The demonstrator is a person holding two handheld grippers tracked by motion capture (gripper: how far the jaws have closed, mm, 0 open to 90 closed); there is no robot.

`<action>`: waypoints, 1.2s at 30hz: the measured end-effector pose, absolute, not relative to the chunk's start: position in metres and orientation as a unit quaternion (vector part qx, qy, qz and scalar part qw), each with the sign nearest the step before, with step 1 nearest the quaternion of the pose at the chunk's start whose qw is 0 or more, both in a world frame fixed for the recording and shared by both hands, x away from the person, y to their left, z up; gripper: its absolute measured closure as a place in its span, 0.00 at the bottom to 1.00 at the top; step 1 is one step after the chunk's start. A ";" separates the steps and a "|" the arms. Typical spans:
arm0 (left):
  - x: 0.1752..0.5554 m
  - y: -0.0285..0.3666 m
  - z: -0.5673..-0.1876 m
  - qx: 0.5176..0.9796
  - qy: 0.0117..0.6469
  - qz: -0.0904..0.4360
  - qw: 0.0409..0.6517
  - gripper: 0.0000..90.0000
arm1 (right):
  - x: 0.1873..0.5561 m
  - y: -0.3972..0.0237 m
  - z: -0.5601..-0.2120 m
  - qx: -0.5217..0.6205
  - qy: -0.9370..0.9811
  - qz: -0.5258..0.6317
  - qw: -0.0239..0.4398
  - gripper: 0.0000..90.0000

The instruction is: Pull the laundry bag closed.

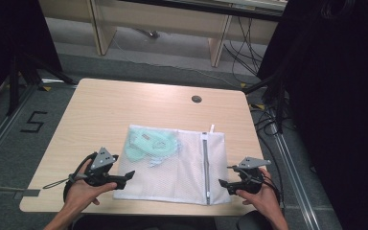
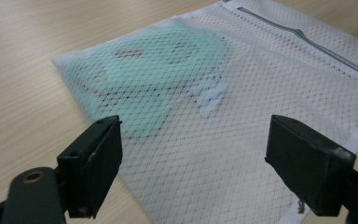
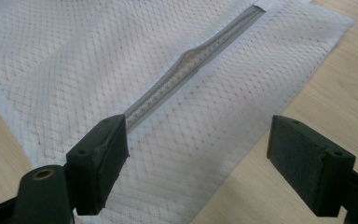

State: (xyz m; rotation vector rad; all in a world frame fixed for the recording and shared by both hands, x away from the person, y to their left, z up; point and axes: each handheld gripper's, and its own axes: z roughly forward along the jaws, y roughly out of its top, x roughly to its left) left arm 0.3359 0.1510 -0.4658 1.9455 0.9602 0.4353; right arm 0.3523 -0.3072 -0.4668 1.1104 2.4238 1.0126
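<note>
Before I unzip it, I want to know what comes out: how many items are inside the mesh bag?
1 that I can tell: a mint-green item in the far left part of the white mesh bag, seen through the netting. More may be folded beneath it.

High view sat above the near edge of the table (image 1: 100, 105), looked forward and down, far enough to take in the whole top plus floor beyond. Left gripper view rode low and close, looked along its jaws across the mesh bag (image 2: 242, 140) toward the green item (image 2: 154, 74) inside. Right gripper view was equally close and low, faced the bag's zipper (image 3: 191, 77) end. All three shared the bag (image 1: 182, 163); both gripper views caught the zipper (image 2: 307, 39).
</note>
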 end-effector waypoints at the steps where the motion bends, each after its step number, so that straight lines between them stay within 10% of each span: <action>1: 0.336 0.151 -0.466 0.787 0.387 0.174 0.448 0.20 | 0.352 -0.308 -0.465 0.385 0.845 0.344 0.141 0.23; 36: 0.331 0.103 -0.471 0.832 0.294 0.128 0.453 0.18 | 0.347 -0.291 -0.468 0.319 0.874 0.351 0.105 0.33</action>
